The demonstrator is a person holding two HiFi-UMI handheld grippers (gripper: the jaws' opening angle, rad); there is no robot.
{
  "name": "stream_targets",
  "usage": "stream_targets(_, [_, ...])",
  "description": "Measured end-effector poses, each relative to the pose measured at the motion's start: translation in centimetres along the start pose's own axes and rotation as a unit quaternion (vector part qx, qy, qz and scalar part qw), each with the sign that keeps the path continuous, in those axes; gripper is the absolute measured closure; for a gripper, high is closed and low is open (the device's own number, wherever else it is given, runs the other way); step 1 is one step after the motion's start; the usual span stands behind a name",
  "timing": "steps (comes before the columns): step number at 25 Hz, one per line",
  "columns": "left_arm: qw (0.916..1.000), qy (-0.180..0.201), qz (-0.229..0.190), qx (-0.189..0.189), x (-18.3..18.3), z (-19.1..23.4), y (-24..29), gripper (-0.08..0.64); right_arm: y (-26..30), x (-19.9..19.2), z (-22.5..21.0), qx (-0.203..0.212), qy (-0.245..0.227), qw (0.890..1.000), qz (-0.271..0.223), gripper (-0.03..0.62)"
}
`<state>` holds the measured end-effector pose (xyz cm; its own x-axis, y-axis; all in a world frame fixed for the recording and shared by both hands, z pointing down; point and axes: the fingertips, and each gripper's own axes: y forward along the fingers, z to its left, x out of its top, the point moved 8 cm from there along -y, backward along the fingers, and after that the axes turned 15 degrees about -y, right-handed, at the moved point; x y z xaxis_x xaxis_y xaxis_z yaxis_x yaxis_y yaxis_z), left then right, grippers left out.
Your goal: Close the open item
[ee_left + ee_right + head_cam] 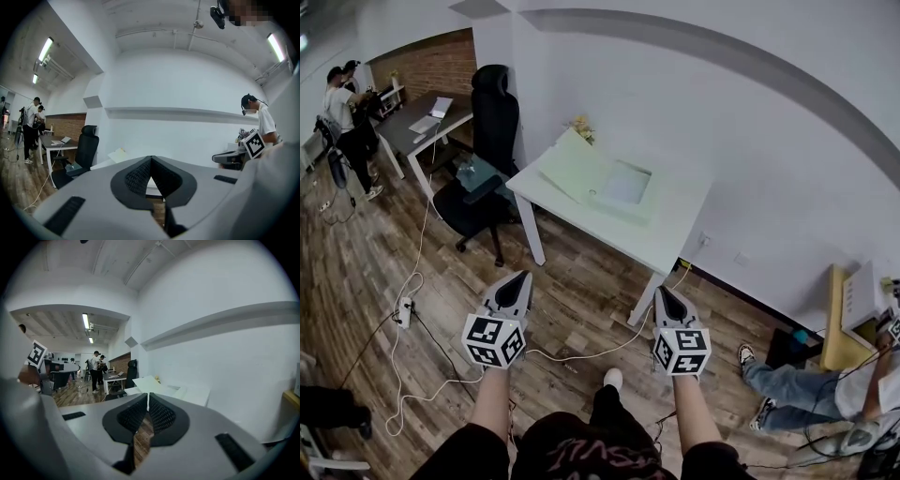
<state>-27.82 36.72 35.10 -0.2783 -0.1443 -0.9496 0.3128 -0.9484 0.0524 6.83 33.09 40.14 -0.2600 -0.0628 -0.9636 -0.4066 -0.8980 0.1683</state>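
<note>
Box (617,190)—lidded, I think, though distant—sits open on the far white worktop (677,232). Left gripper (523,277) and right gripper (662,293) point toward it, unready—jaws pressed together, holding nothing.

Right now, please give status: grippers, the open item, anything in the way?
Left gripper shut, empty; right gripper shut, empty. Pale green folder lies open on white table, not reached yet. White cable crosses floor between; black chair beside table.
</note>
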Motion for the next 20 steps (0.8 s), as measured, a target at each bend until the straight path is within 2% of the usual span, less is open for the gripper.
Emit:
stream_targets(7, [0.9998, -0.005, 0.009, 0.016, 0.2, 0.1, 9.6, 0.548, 7.7, -0.7, -6.6, 0.009, 0.005, 1.0, 0.004, 0.566])
stream_targets(11, [0.9995, -0.006, 0.011, 0.03, 0.6, -0.1, 14.1, 0.548, 12.1, -0.8, -9.7, 0.029, 0.003, 1.0, 0.008, 0.566])
stream_targets(20, [0.9982, -0.009, 0.016, 0.058, 0.7, 0.6, 19.8, 0.548, 18.1, -0.9, -13.8, 0.048, 0.012, 0.999, 0.008, 0.566])
